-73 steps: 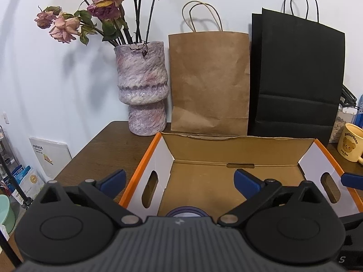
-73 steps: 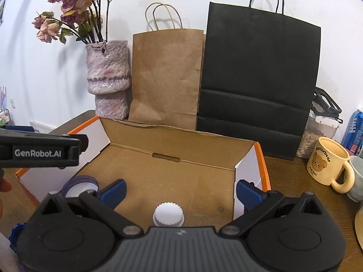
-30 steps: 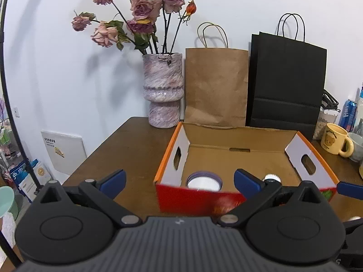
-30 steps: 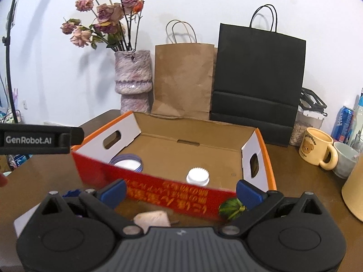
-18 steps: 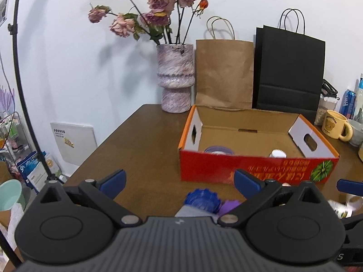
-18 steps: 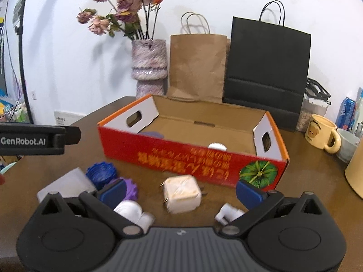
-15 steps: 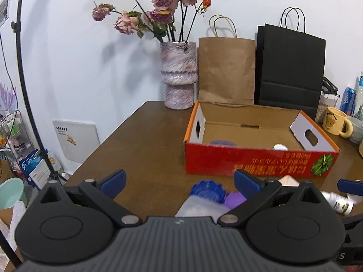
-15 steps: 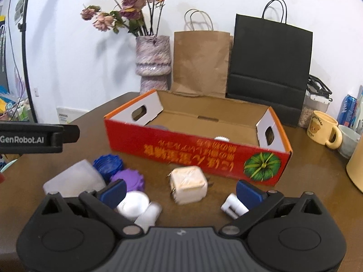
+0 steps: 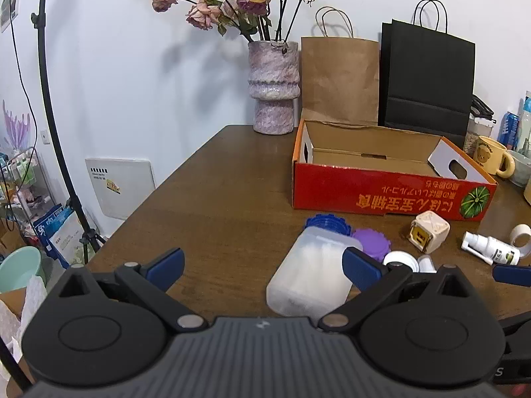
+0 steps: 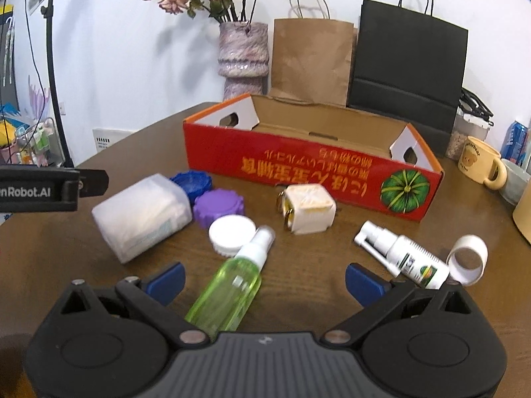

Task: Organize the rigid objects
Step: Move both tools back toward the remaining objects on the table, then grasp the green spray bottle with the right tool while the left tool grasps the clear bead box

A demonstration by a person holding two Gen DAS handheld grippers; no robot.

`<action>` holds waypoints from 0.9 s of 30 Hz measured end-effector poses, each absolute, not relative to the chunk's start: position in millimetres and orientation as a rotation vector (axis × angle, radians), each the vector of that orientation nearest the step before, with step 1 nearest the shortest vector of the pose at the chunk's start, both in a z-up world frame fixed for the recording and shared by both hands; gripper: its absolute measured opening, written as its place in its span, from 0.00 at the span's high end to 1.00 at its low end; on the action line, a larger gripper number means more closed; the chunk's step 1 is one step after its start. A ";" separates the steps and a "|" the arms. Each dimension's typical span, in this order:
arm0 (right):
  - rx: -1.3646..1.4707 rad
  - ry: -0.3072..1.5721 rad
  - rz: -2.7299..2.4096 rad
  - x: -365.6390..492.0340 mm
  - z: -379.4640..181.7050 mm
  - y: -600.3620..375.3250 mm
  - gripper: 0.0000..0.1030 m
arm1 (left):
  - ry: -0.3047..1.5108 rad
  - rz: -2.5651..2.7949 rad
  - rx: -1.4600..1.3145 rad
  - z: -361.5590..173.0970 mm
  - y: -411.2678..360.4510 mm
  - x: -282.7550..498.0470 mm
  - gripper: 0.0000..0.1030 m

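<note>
Both the left gripper (image 9: 262,263) and right gripper (image 10: 265,280) gape wide and empty, while the loose items (green plastic spray bottle (image 10: 232,285) nearest) lie unsorted on the near side of the red cardboard box (image 10: 312,172).

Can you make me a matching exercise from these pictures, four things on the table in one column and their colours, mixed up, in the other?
Things:
1. spray bottle nearest the right gripper
2. box
3. mug
4. ridged lid beside the white cap

Colours:
A. purple
B. pale yellow with a bear picture
C. clear green with a white top
D. red outside, brown cardboard inside

Pairs: 1-C, 2-D, 3-B, 4-A
</note>
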State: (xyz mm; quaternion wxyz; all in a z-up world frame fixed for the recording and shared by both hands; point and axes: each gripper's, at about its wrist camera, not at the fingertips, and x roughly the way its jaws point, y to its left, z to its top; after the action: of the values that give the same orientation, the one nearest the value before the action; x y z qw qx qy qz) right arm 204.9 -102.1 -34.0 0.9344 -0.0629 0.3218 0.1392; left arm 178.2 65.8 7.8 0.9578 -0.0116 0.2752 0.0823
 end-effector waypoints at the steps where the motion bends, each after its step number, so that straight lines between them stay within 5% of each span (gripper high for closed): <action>1: -0.128 0.661 0.284 203.7 -35.3 -101.7 0.00 | 0.560 0.166 -0.025 6.7 67.1 176.3 0.00; 10: -0.111 0.671 0.290 197.5 -41.1 -93.9 0.03 | 0.564 0.158 -0.028 0.1 75.7 166.5 0.00; 27: -0.045 0.717 0.286 206.0 -48.4 -92.6 0.61 | 0.566 0.128 -0.047 -8.6 76.3 165.9 0.00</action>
State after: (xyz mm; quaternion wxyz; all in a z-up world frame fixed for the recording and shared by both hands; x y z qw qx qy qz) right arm 206.0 -92.6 -48.4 0.9262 -0.0218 0.3497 0.1393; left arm 165.9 76.3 -8.6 0.9579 -0.0234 0.2790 0.0630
